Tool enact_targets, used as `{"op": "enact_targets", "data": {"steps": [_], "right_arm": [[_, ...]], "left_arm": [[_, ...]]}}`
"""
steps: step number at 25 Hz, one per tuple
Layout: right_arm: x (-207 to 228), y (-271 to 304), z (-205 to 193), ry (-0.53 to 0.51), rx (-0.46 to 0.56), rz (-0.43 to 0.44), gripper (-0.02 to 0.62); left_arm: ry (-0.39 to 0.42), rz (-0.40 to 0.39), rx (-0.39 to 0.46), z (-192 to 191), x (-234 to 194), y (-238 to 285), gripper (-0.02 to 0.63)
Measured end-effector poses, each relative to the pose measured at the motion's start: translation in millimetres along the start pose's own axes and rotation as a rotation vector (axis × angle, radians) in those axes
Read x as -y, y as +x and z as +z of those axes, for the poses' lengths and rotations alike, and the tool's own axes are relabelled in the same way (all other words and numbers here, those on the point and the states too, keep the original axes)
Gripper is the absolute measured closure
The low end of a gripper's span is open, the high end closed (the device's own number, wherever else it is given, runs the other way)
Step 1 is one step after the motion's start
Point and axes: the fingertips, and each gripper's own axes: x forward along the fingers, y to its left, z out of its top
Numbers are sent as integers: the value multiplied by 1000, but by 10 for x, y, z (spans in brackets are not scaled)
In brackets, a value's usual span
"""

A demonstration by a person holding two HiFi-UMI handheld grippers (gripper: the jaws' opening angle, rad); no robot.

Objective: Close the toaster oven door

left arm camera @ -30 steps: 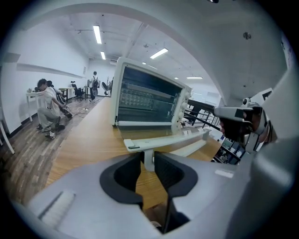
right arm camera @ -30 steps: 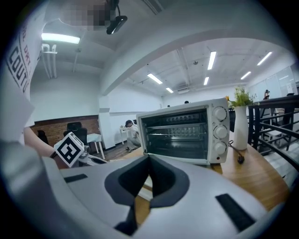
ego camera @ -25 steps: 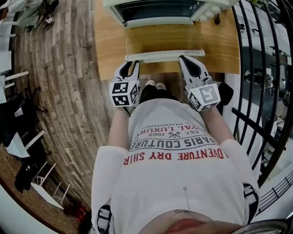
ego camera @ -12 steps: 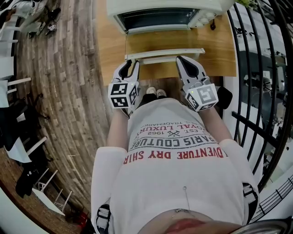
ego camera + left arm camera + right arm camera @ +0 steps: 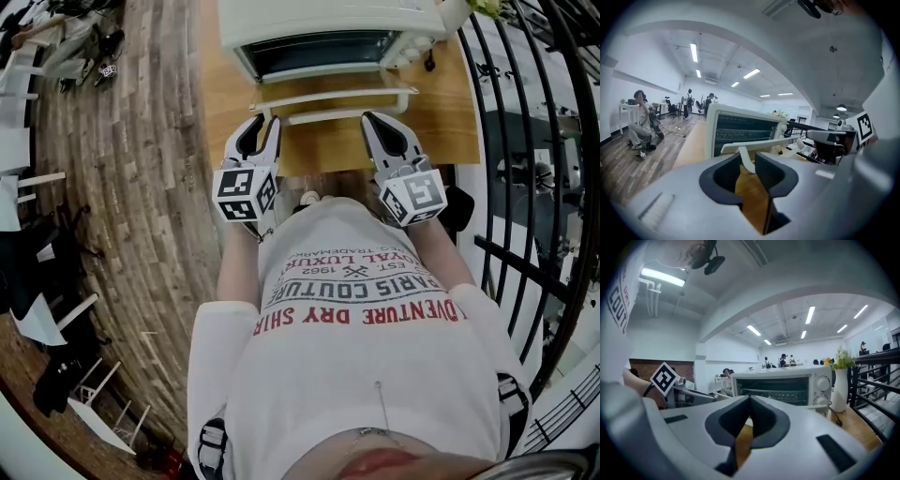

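Note:
The white toaster oven [image 5: 328, 19] stands at the back of the wooden table [image 5: 220, 103], and its door [image 5: 328, 86] hangs partly raised. My left gripper [image 5: 266, 127] is at the left end of the white door handle [image 5: 328, 97]. In the left gripper view the handle's left post [image 5: 744, 161] sits between the jaws of the left gripper [image 5: 747, 161], which close on it. My right gripper [image 5: 375, 122] is at the handle's right end, jaws together and holding nothing. The oven [image 5: 783, 387] fills the right gripper view beyond the right gripper [image 5: 750, 399].
A white vase with flowers [image 5: 838, 390] stands right of the oven, with a dark cord [image 5: 431, 61] beside it. A black railing [image 5: 534, 187] runs along the right side. People and desks show far off across the wooden floor [image 5: 131, 187].
The door has swung up from nearly flat to partly raised. Both grippers moved forward and up with its handle.

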Motion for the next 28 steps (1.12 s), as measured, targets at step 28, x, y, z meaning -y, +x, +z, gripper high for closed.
{"op": "enact_targets", "data": {"steps": [28], "right_arm": [[300, 221, 255, -36, 44, -42, 609]], "left_arm": [[48, 4, 133, 786, -238, 462, 502]]}}
